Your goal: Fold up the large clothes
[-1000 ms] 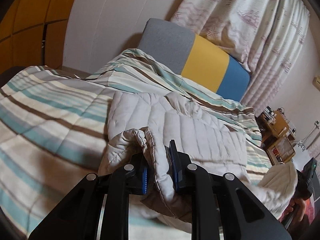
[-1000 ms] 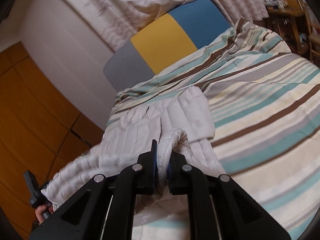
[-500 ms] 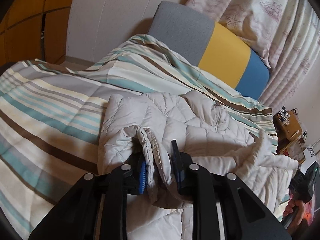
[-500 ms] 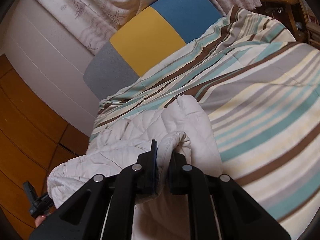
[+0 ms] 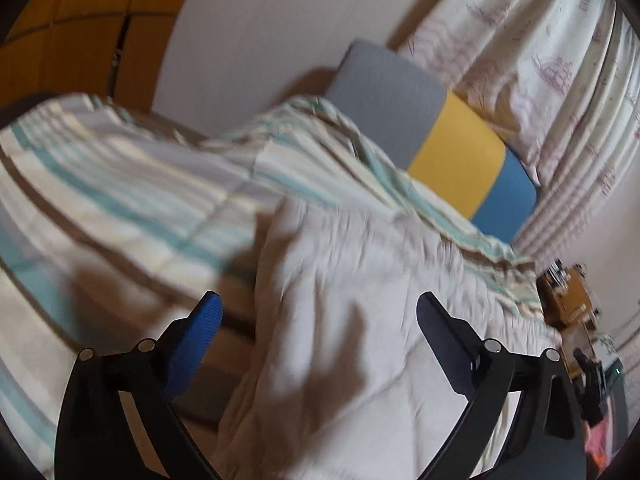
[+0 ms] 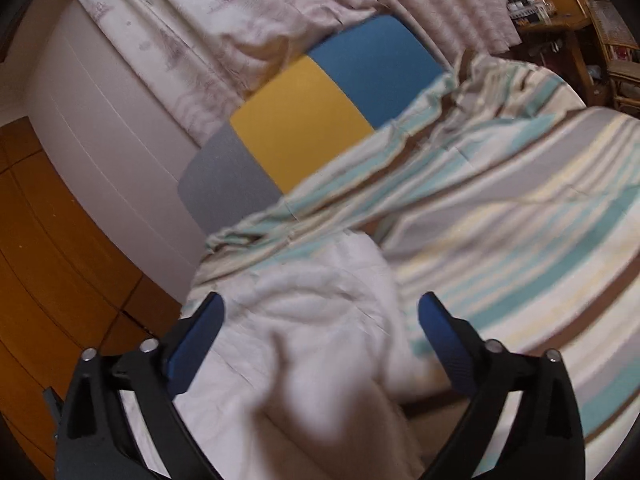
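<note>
A pale quilted jacket (image 5: 360, 300) lies on the striped bedspread (image 5: 120, 200), blurred in both wrist views. My left gripper (image 5: 318, 306) hangs over its left part with jaws opening wide; the cloth lies below and between the blue pads, touching neither. In the right wrist view the jacket (image 6: 312, 312) bunches up under my right gripper (image 6: 322, 308), whose jaws are opening too, with no pad pressing on the fabric. The jacket's near end is hidden below both frames.
A grey, yellow and blue headboard cushion (image 5: 440, 136) stands at the bed's far end under patterned curtains (image 5: 540, 60). Wooden panelling (image 6: 48, 260) lines the left wall. A cluttered wooden table (image 6: 560, 12) sits beyond the bed. The striped bedspread (image 6: 520, 220) spreads right.
Both grippers, shut on folds of the jacket in the earlier frames, have sprung open and let the cloth drop. Both hands sank toward the bed and the jacket now lies flatter.
</note>
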The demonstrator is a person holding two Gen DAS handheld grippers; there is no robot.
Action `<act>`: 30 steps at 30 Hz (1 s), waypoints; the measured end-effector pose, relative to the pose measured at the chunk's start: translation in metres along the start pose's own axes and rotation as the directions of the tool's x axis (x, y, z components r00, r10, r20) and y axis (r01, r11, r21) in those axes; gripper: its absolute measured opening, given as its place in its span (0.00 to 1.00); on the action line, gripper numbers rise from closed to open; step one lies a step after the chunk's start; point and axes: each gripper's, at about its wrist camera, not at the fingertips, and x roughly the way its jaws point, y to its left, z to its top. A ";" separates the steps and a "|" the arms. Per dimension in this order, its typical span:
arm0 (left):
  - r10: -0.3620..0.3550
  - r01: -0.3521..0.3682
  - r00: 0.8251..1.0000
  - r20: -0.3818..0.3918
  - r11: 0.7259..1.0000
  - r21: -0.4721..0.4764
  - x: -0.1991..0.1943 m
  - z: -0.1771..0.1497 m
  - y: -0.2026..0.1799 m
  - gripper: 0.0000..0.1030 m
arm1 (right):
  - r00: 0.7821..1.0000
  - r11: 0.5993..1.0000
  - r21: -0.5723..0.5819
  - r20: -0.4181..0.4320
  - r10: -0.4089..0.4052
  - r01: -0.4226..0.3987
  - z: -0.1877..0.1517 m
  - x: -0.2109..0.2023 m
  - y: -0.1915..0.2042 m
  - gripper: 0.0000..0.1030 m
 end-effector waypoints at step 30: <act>-0.076 0.109 0.952 -0.297 0.990 0.095 -0.082 -0.151 -0.002 0.43 | 0.913 0.996 -0.066 -0.408 0.024 -0.055 -0.123 -0.103 -0.029 0.35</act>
